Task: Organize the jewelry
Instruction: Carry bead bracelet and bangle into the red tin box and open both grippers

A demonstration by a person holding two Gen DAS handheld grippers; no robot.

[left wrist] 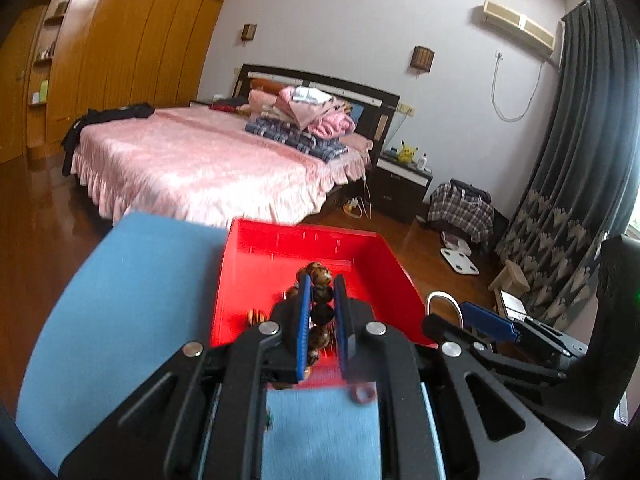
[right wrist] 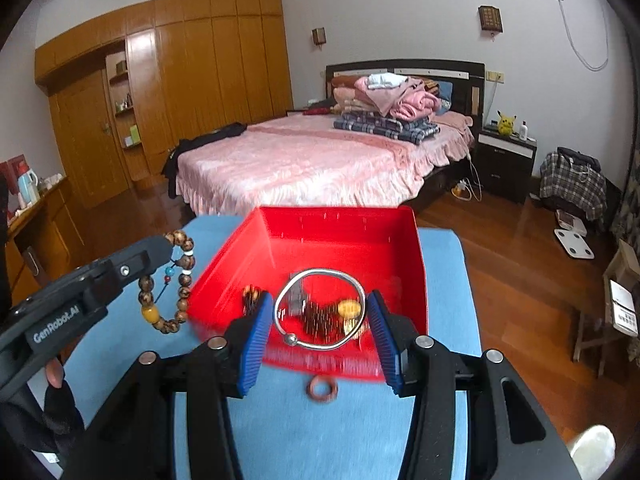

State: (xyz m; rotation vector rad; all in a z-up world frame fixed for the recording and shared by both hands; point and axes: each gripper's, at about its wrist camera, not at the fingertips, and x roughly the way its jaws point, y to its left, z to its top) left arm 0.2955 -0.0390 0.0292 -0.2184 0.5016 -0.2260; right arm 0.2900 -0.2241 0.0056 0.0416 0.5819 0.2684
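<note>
My left tongs (right wrist: 160, 248) hang left of the tray (right wrist: 416, 240), the bead bracelet (right wrist: 180, 280) dangling from them above the surface (right wrist: 320, 432). My right tongs (right wrist: 320, 332) hold the bangle (right wrist: 320, 308) over the tray's near part. More beads (right wrist: 252, 296) lie inside. A small ring (right wrist: 322, 389) sits on the surface just before the tray. The bed (right wrist: 312, 160) stands behind.

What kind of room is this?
Most likely a bedroom: there's a big bed with a pink frilled cover, a tall wooden wardrobe wall, and a dark nightstand holding a yellow plush toy.
</note>
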